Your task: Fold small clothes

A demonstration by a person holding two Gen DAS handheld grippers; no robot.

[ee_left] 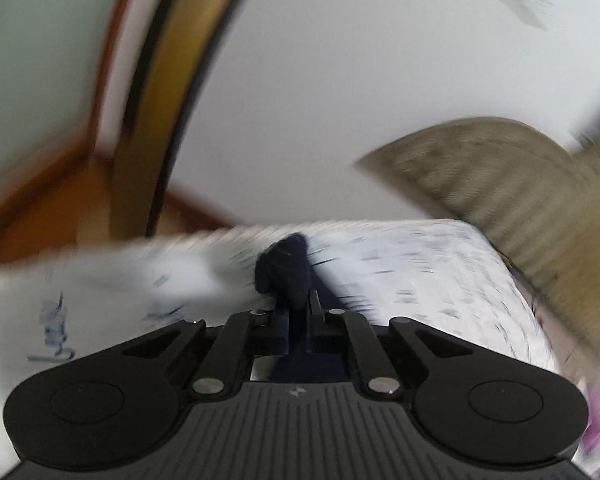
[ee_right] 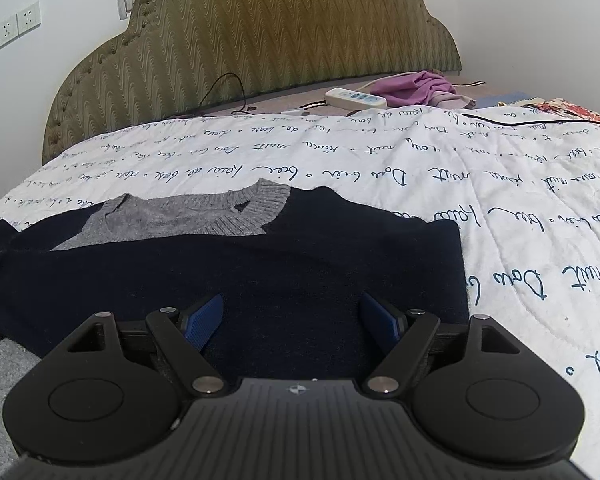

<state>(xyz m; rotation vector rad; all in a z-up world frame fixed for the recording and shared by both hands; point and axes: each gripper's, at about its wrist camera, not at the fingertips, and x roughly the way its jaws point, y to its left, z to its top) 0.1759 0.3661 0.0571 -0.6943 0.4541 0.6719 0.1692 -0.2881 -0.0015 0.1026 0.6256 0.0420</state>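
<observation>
Evidently a fold is under way: the left gripper (ee_left: 296,300), at lower centre of a blurred frame, pinches what looks like a bunched navy sweater (ee_right: 260,264) edge. The sweater lies across the quilt (ee_right: 500,220). The right gripper (ee_right: 296,322) hovers spread above it. Next: lay the pinched edge over squarely.

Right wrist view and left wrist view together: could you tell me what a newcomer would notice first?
In the right wrist view, a dark navy sweater with a grey collar lies flat on a white quilt printed with handwriting, before an olive zigzag headboard; the right gripper hangs open over it. In the blurred left wrist view, the left gripper is shut on a bunch of navy fabric.
</observation>
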